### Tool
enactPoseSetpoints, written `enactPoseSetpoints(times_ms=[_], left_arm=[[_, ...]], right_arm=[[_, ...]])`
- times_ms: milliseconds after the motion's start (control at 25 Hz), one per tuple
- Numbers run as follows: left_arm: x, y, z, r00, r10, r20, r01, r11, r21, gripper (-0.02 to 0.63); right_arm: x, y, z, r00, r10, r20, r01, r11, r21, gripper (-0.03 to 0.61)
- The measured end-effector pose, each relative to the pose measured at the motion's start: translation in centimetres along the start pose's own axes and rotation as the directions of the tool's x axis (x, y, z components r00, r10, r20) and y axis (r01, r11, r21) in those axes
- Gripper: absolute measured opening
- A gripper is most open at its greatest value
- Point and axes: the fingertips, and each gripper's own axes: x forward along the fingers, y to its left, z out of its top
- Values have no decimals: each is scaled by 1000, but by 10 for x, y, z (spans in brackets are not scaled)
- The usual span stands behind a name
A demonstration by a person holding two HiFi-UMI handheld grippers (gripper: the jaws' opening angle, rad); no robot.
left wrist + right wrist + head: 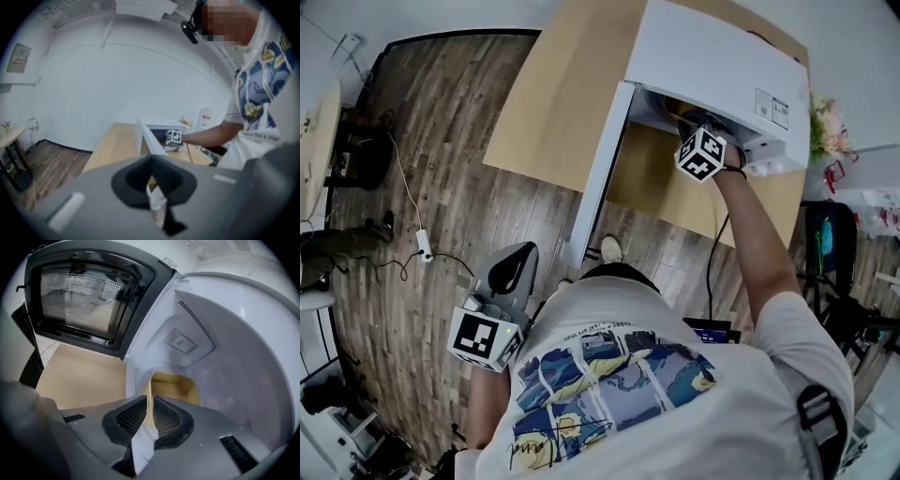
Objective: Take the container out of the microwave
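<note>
Right gripper point(150, 400) on container point(174, 385) (inside microwave point(234, 362))

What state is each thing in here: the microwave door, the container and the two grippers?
microwave door: open, swung wide.
container: inside the microwave, not yet out, its rim gripped.
right gripper: reaching into the microwave, jaws closed on the container's rim.
left gripper: held low at the person's side, jaws together, holding nothing.
</note>
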Motion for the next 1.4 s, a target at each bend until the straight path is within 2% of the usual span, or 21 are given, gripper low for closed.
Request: enactPoseSetpoints(times_ms=[280,640,840,1400], left_arm=[[-3,4,0,1000,-2,10,2,1000,-11,9],[-14,5,-2,999,-45,31,45,999,-13,9],[-30,4,-13,995,-95,23,94,995,27,9],[-79,2,-43,978,-199,57,196,979,48,9]], right_arm=[[-1,-1,2,1000,-16,-9,16,1000,-14,18],[-24,10,9,1000,-24,-16,24,1000,-11,17],[-45,29,15,1000,-20,-22,20,1000,-6,17],[-131,95,45,999,-21,-28,21,1000,6,17]])
